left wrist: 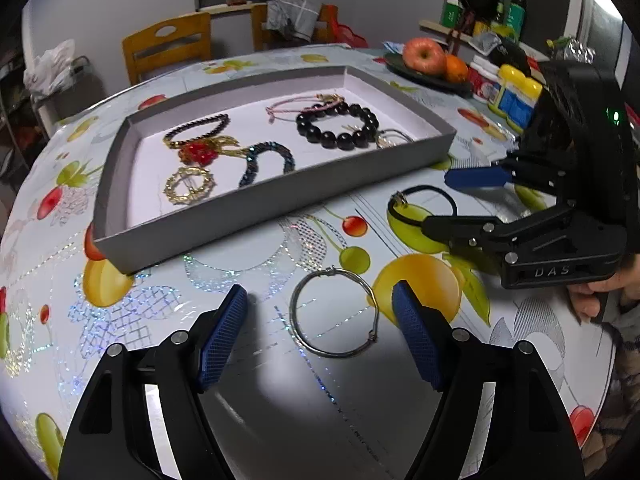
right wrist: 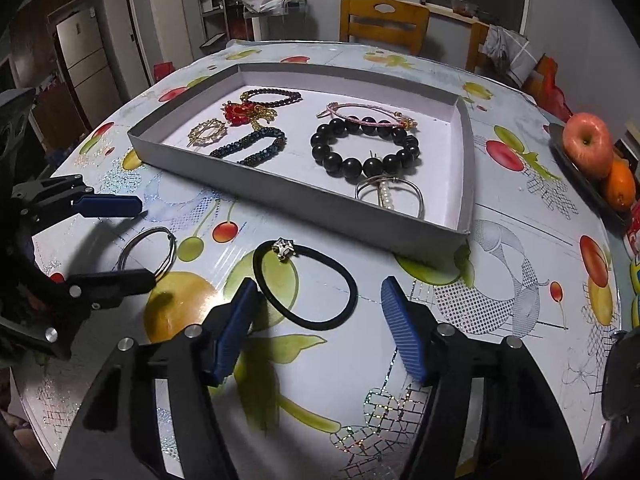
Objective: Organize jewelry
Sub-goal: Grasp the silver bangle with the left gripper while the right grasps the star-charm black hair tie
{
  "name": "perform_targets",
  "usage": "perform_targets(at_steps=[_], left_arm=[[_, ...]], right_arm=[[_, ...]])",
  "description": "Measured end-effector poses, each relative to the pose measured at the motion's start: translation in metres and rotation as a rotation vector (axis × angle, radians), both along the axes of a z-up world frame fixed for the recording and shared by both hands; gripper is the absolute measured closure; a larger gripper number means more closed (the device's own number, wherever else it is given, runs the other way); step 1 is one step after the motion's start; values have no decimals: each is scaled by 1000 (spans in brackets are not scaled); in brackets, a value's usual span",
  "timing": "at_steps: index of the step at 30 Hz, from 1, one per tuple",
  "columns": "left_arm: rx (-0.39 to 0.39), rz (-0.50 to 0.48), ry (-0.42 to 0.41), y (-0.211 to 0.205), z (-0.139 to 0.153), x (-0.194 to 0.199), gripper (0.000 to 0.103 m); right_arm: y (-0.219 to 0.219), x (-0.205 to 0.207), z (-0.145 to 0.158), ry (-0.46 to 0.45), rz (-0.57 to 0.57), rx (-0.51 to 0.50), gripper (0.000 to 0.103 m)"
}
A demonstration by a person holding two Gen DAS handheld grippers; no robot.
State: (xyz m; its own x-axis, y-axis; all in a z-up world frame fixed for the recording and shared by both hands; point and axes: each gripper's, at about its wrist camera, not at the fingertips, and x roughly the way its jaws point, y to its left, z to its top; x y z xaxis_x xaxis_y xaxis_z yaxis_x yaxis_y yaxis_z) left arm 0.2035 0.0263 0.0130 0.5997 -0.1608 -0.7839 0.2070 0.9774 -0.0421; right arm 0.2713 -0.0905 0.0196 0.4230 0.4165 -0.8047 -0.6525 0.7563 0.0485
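Observation:
A grey tray (left wrist: 280,196) (right wrist: 304,196) on the table holds several bracelets, among them a black bead bracelet (left wrist: 340,128) (right wrist: 364,148). A silver bangle (left wrist: 334,314) (right wrist: 148,252) lies on the tablecloth between the fingers of my open left gripper (left wrist: 320,304) (right wrist: 140,236). A black hair tie with a small charm (right wrist: 306,284) (left wrist: 420,208) lies in front of my open right gripper (right wrist: 316,300) (left wrist: 436,200), its near edge between the pads. Neither gripper holds anything.
A dark plate with an apple (left wrist: 424,56) (right wrist: 588,144) and an orange (left wrist: 456,69) stands at the table's far side. Yellow-lidded containers (left wrist: 516,96) stand near it. Wooden chairs (left wrist: 168,46) (right wrist: 382,24) stand behind the table.

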Motion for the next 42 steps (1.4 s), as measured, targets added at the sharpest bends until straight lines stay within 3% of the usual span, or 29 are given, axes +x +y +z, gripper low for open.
perform_targets(at_steps=[3,6,8,16,22,25,27,30,32,35,42], left_arm=[[41,-10,1,-6,-2,0,32],[68,-47,-12,-14,-1,-3,50],[77,-66,-19,-18,0,-5,55],[41,-43,-17,-14,1,-4,56],[47,-45,-16,-13,1,-4,55],[45,-45,-15,-12,0,-4,55],[47,-45,-16,-13,0,-4,55],[46,-44,-16,-13,0,-4,55],[47,-44,-16,-13,0,-4,55],[50,-44,-16,-13,0,-4,55],[40,-18,-27,-8,1,-4,56]], right_arm=[[0,0,0,0,0,2,39],[-1,0,0,1,0,3,39],[0,-1,0,-2,0,5,39],[-11,2,6,-4,-34,66,39],[-7,10,2,11,-78,14,41],[-3,9,2,4,-67,12,54],[0,8,3,0,-51,10,56],[4,5,2,-7,-20,8,70],[6,4,2,-7,0,12,85],[10,1,1,-6,28,15,97],[12,-7,2,-9,51,29,100]])
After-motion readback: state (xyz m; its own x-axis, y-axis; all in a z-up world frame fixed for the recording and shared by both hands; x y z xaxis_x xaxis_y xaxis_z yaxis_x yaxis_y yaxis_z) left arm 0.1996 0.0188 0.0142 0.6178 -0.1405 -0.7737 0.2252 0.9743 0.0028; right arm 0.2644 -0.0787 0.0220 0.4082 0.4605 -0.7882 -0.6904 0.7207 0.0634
